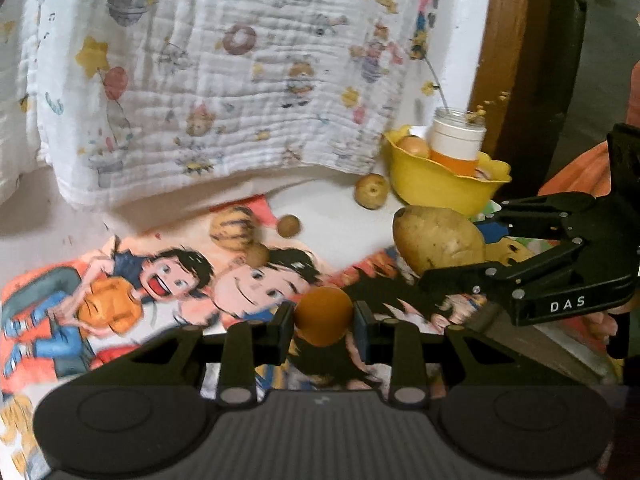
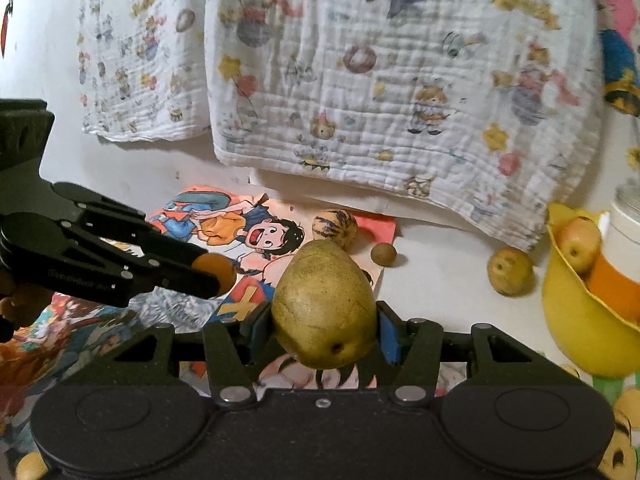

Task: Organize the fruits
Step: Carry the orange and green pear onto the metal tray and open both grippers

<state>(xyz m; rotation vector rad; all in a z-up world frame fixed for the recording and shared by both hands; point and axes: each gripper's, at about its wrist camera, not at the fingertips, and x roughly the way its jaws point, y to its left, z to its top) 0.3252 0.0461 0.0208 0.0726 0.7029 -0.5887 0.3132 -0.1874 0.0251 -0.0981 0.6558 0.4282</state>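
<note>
My left gripper (image 1: 323,320) is shut on a small orange fruit (image 1: 323,315), held above the cartoon mat (image 1: 160,292); the same gripper shows at the left of the right wrist view (image 2: 218,276). My right gripper (image 2: 324,328) is shut on a large yellow-green pear (image 2: 324,304); in the left wrist view the pear (image 1: 438,240) sits in that gripper (image 1: 452,248) at the right. A yellow bowl (image 1: 440,188) (image 2: 576,320) holds an apple (image 2: 580,244) and a jar (image 1: 458,138). A striped fruit (image 2: 335,229), a small brown fruit (image 2: 383,254) and a small yellow fruit (image 2: 510,271) lie on the surface.
A printed white cloth (image 2: 380,80) hangs across the back, its hem just above the surface. A brown wooden post (image 1: 504,40) stands behind the bowl. The cartoon mat (image 2: 224,220) covers the near surface.
</note>
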